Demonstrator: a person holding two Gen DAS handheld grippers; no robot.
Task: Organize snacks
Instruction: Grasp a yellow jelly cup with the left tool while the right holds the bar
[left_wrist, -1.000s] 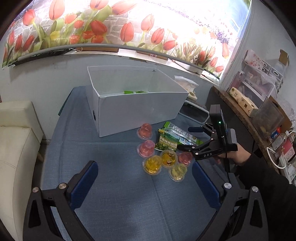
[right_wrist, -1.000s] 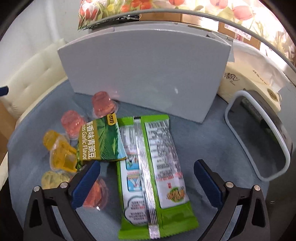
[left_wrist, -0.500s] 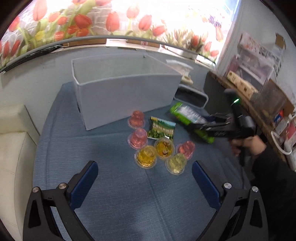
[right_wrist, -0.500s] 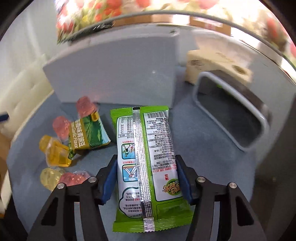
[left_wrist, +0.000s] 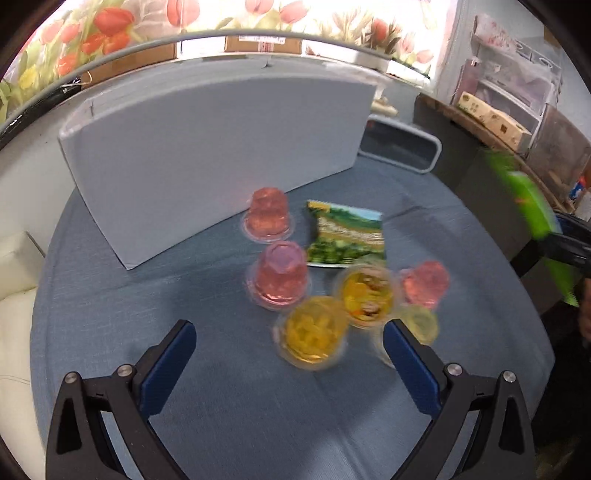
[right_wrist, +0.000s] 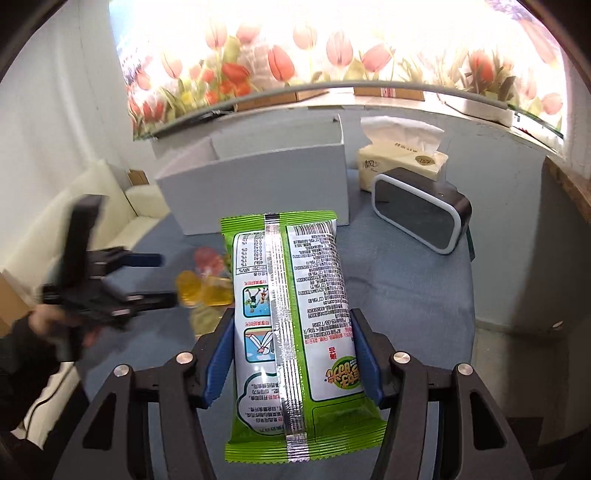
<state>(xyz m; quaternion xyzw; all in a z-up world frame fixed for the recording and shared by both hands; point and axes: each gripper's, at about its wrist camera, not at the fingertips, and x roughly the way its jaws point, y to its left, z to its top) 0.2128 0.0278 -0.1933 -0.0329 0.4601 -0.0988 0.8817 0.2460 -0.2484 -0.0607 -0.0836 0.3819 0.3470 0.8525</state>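
Snacks: one long green packet (right_wrist: 295, 325) is in my right gripper (right_wrist: 291, 354), lifted off the table; the rest lie on the blue cloth (left_wrist: 236, 424) in front of the white box (left_wrist: 221, 147).
White box: biggest thing here, open at the top, standing beyond the loose snacks; I judge it is where everything goes.
Green packet: my right fingers (right_wrist: 364, 360) are closed on its two long sides, its seam facing up and its far end pointing at the box.
Small bag (left_wrist: 345, 238): lies flat near the box front, beside the jelly cups.
Jelly cups (left_wrist: 282, 277): pink and yellow ones clustered close, some touching.
My left gripper (left_wrist: 288, 354): spread wide and holding nothing, low over the cloth just short of the yellow cup (left_wrist: 314, 334).
Doing it well: carry the packet high enough for its drooping far end to clear the near wall, then let go inside.
Edges and room: black speaker (right_wrist: 421, 210) and tissue pack (right_wrist: 400, 157) crowd the box's right end; bare cloth on my left gives space.
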